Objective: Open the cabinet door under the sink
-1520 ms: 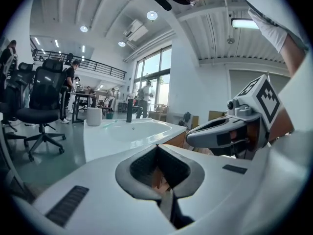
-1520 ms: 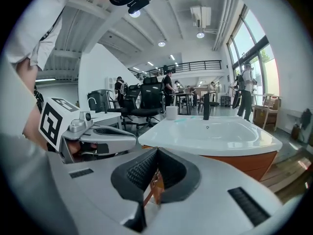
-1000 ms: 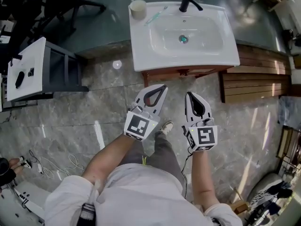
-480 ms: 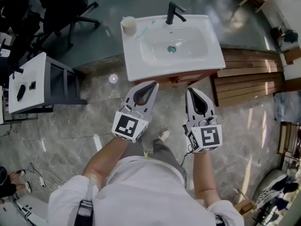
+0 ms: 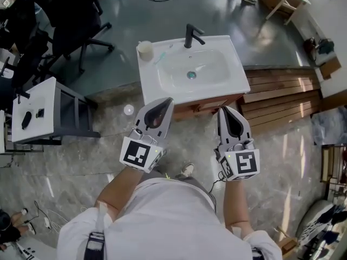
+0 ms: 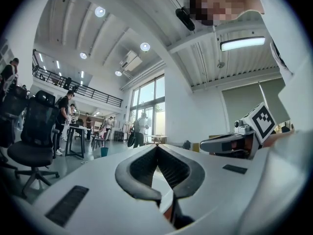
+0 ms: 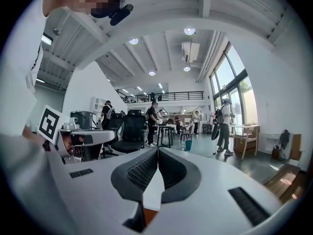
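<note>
Hovering above the floor [image 5: 70, 161] just short of the sink [image 5: 179, 93], the left tongs [image 5: 168, 101] and right tongs [image 5: 223, 109] are both clenched empty; the cabinet door [image 5: 201, 106] shows as a brown strip below the sink's near edge, untouched by either.

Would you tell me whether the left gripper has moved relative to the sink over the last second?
Yes. The left gripper has moved toward the sink: its tip, short of the front rim before, now overlaps it.

The left gripper [image 5: 168, 99] and right gripper [image 5: 222, 109] are white, fingers [image 6: 139, 170] black and ribbed. Beyond the fingertips: white ceramic sink [image 5: 152, 85], reddish-brown wooden cabinet [image 5: 200, 108].
</note>
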Demonstrator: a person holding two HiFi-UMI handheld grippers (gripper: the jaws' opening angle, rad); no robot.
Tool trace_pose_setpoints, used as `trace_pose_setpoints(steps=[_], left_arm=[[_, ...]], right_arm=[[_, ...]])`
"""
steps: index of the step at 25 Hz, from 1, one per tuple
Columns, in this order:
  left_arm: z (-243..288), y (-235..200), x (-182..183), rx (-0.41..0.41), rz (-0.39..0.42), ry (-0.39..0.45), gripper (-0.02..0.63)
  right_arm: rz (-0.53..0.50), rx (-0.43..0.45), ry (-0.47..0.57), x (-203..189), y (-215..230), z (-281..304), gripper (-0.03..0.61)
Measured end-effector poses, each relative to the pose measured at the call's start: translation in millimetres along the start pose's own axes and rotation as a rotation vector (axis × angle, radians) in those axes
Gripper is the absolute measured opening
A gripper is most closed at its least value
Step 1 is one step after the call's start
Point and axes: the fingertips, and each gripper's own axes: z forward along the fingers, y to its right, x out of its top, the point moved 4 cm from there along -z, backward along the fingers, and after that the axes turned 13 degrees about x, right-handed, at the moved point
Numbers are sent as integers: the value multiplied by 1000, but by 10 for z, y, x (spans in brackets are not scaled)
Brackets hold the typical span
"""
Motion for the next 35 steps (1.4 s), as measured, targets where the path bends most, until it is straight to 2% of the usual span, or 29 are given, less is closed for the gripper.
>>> trace_pose_setpoints(steps=[6, 12, 21, 35], left_arm=[[-44, -12, 202, -4, 6, 35, 17], [-79, 18, 239, 4, 19, 31, 17], [-70, 89, 140, 1, 18, 19, 17], [-188, 77, 167, -2, 24, 29, 17]], right_arm=[[34, -43, 44, 163, 116, -157, 32], [17, -32, 72, 296, 108, -195, 32], [29, -23, 61, 200, 75, -210, 31], [31, -37, 98, 281, 5, -257, 31]])
